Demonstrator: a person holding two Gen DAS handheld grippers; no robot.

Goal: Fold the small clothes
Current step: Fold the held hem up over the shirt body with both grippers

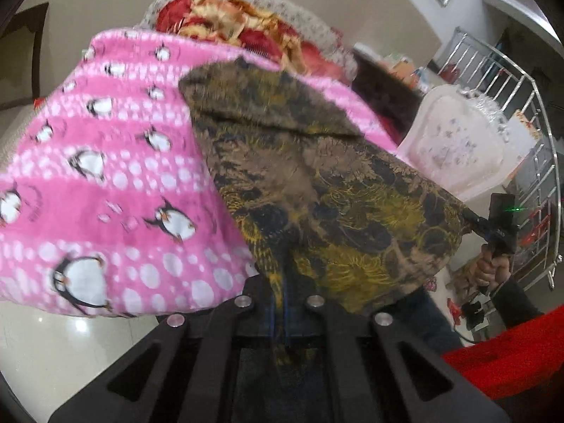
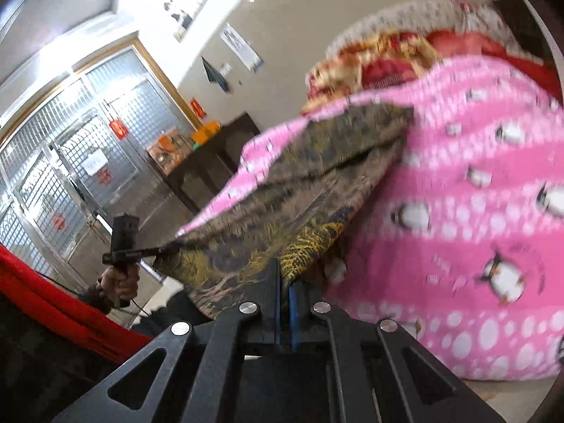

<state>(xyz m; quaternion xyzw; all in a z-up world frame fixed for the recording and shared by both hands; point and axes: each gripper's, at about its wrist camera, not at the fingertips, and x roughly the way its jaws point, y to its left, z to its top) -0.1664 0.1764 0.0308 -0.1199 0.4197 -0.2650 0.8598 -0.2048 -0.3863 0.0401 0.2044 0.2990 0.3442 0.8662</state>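
A small brown cloth with a yellow and dark floral print (image 1: 317, 190) hangs stretched in the air between both grippers, over a pink penguin-print blanket (image 1: 105, 176). My left gripper (image 1: 280, 303) is shut on one corner of the cloth; it also shows at the left of the right wrist view (image 2: 158, 250). My right gripper (image 2: 285, 282) is shut on the opposite corner of the cloth (image 2: 282, 190); it shows at the far right of the left wrist view (image 1: 470, 216). The cloth's far end rests on the blanket (image 2: 476, 211).
A red and gold floral quilt (image 1: 239, 24) lies behind the pink blanket. A white chair back (image 1: 454, 141) and metal railing (image 1: 528, 112) stand at the right. A dark cabinet (image 2: 211, 162) and metal grille doors (image 2: 70, 155) stand at the left. Red fabric (image 1: 511, 352) is near me.
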